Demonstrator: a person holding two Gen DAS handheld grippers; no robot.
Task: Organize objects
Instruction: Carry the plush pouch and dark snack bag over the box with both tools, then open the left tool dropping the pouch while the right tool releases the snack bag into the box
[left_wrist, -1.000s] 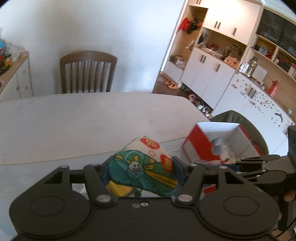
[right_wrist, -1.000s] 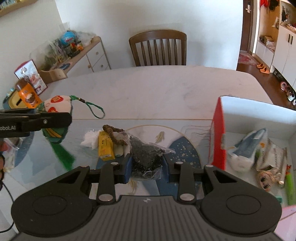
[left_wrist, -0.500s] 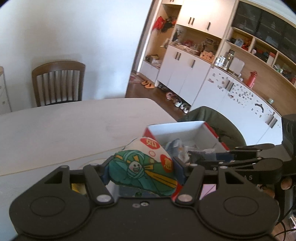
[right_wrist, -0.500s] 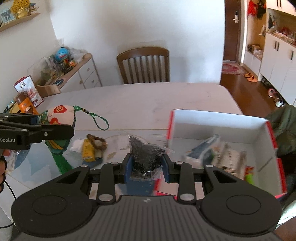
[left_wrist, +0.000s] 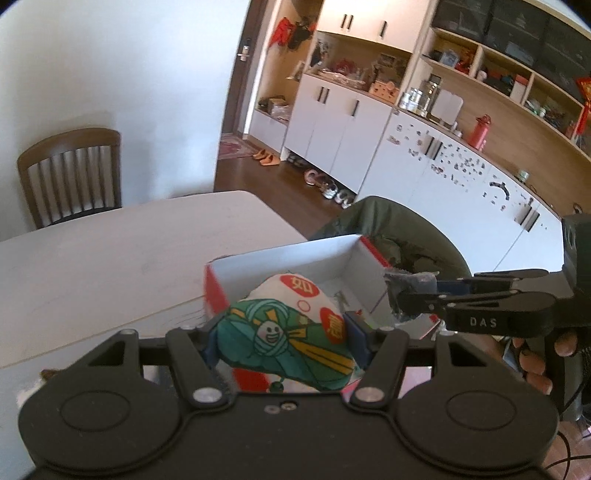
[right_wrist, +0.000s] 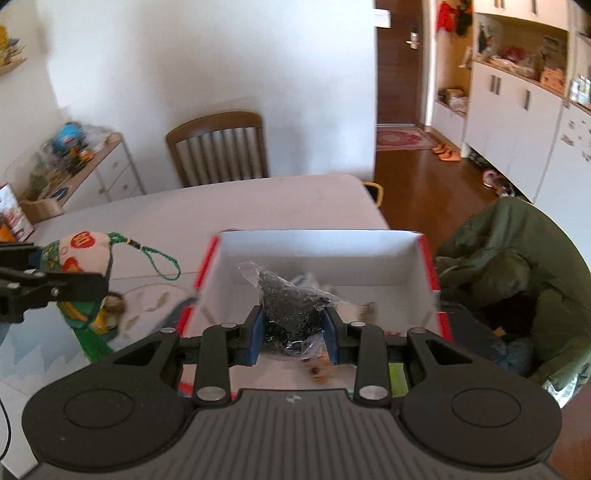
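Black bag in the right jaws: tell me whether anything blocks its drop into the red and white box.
Nothing visible does. The black bag hangs over the open box; items lie on the floor below.

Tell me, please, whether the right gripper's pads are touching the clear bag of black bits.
Touching. In the right wrist view, the blue pads of the right gripper press both sides of the clear bag of black bits, held over the red and white box.

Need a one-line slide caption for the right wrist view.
Right claw carries a clear bag of black bits over the open red-and-white box; left claw holds a plush charm alongside.
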